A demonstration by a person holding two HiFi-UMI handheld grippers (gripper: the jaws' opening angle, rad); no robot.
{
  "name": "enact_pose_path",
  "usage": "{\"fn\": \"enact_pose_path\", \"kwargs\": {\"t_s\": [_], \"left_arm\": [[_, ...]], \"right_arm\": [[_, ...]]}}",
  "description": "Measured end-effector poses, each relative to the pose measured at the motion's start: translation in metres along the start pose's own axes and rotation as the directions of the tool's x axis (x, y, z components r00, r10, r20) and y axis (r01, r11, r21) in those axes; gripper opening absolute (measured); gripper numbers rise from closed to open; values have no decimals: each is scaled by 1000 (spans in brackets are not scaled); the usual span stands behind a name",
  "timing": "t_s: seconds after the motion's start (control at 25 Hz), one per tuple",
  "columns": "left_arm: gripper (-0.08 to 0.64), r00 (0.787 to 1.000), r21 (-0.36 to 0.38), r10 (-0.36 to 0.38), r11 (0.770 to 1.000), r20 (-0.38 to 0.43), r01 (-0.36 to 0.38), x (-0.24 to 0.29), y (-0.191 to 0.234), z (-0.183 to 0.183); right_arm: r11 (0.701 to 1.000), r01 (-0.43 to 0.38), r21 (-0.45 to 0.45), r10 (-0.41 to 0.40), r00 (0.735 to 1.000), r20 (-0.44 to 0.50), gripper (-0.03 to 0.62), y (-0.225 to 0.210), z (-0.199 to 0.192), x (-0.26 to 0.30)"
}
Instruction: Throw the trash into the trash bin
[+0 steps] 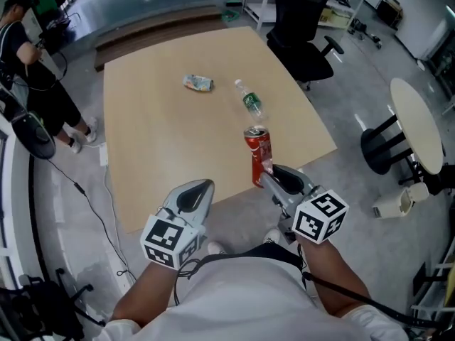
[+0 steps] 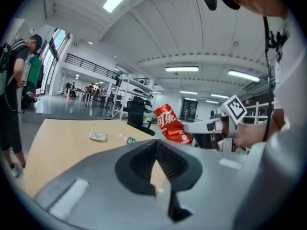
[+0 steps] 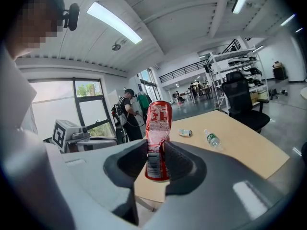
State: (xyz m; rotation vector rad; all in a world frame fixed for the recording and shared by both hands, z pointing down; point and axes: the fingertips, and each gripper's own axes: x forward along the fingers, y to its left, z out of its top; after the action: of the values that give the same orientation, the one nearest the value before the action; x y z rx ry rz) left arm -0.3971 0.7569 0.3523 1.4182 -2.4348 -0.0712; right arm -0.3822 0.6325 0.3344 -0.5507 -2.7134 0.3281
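A dented red can [image 1: 259, 155] hangs over the near edge of the light wooden table [image 1: 156, 141], with my right gripper [image 1: 265, 178] shut on its lower half. In the right gripper view the can [image 3: 157, 123] stands upright between the pads. My left gripper [image 1: 206, 185] hovers to the left of it by the table's edge, its jaws shut with nothing between them [image 2: 156, 143]. Farther back on the table lie a crumpled wrapper [image 1: 197, 83] and a clear plastic bottle [image 1: 249, 101] with a green label. I see no trash bin that I can name for certain.
A black office chair [image 1: 302, 34] stands at the table's far right corner. A round white table [image 1: 416, 123] and a white container [image 1: 393, 203] are on the right. A person [image 1: 35, 69] stands at the far left beside a black round object [image 1: 32, 137]. Cables trail on the floor.
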Motion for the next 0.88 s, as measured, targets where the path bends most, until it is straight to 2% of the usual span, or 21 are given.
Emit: {"fn": "enact_pose_path", "kwargs": {"t_s": [0.2, 0.6, 0.88], "left_arm": [[8, 995, 24, -100, 995, -13, 100, 25, -15, 8], [8, 963, 80, -265, 960, -57, 269, 100, -102, 14], [8, 942, 107, -327, 937, -71, 333, 140, -163, 23]], "right_arm": [[998, 60, 36, -62, 997, 43, 109, -8, 6, -22], [979, 181, 92, -192, 972, 135, 109, -65, 12, -112], [970, 224, 90, -238, 953, 188, 109, -97, 21, -170]]}}
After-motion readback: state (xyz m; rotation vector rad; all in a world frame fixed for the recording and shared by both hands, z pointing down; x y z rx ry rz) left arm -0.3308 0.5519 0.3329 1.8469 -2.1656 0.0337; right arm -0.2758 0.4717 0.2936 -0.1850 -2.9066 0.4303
